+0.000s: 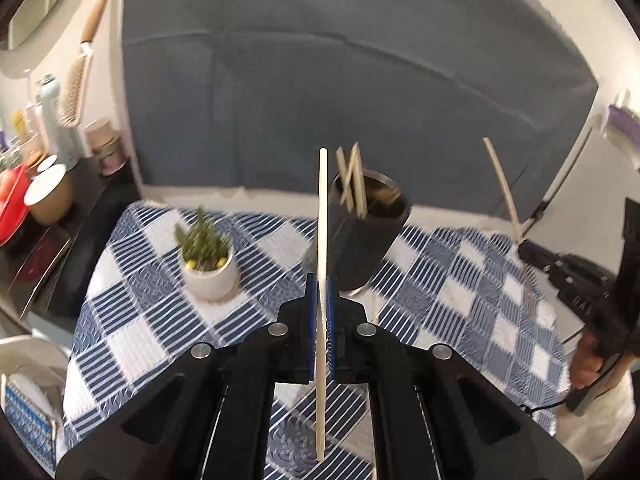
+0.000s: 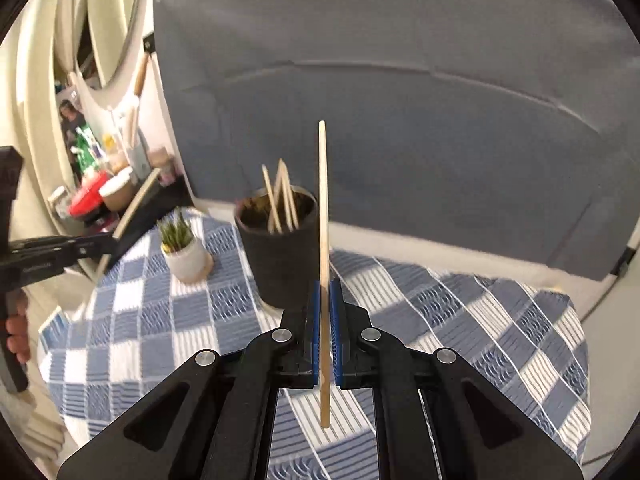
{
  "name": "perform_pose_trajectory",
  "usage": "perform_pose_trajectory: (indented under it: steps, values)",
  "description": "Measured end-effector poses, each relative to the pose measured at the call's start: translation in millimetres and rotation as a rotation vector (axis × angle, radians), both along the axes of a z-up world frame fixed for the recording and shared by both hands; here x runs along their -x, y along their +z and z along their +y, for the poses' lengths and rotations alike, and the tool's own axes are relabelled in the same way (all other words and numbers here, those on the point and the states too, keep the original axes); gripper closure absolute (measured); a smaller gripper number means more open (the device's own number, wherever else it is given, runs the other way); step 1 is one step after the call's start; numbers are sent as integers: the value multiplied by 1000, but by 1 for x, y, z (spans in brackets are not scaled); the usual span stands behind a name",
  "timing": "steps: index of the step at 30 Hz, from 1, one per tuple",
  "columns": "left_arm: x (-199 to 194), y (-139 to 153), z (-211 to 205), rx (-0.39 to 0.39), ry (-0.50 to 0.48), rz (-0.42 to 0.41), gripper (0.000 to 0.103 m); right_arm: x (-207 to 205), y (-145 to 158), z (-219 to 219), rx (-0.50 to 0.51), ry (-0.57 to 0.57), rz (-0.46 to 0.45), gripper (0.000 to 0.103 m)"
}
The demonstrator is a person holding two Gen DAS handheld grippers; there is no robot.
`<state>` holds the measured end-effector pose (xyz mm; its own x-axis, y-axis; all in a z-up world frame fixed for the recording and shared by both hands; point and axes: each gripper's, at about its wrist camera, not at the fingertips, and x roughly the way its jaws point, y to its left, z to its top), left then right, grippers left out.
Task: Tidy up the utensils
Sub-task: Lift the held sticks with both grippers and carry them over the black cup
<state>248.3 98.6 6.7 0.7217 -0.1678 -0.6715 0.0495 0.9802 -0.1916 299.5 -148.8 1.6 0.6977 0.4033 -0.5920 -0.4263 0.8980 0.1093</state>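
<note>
My left gripper [image 1: 321, 284] is shut on a pale wooden chopstick [image 1: 322, 216] that stands upright between its blue pads, above the checked tablecloth. My right gripper [image 2: 328, 288] is shut on a second upright chopstick [image 2: 323, 200]. A dark cup [image 1: 368, 236] holding several chopsticks [image 1: 352, 180] stands just beyond the left gripper, to its right. In the right wrist view the same cup [image 2: 280, 256] with its chopsticks [image 2: 282, 196] sits ahead and to the left. The right gripper [image 1: 524, 246] and its chopstick [image 1: 502, 188] show at the right of the left wrist view.
A small white pot with a green plant [image 1: 208, 256] stands left of the cup on the blue and white tablecloth [image 1: 132, 332]. A grey sofa [image 1: 360, 80] rises behind the table. Cluttered shelves with bottles and a red bowl [image 1: 12, 204] lie at the left.
</note>
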Motion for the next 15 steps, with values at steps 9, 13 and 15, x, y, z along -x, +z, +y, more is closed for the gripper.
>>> perform_pose_trajectory:
  steps: [9,13,15]
  values:
    - [-54,38,3,49,-144,-70,98,-30,35,22,-131,-32,-60,98]
    - [-82,45,7,118,-242,-112,98,-43,43,29,-198,-45,-83,98]
    - [-97,45,8,140,-288,-125,98,-51,43,30,-244,-46,-83,98]
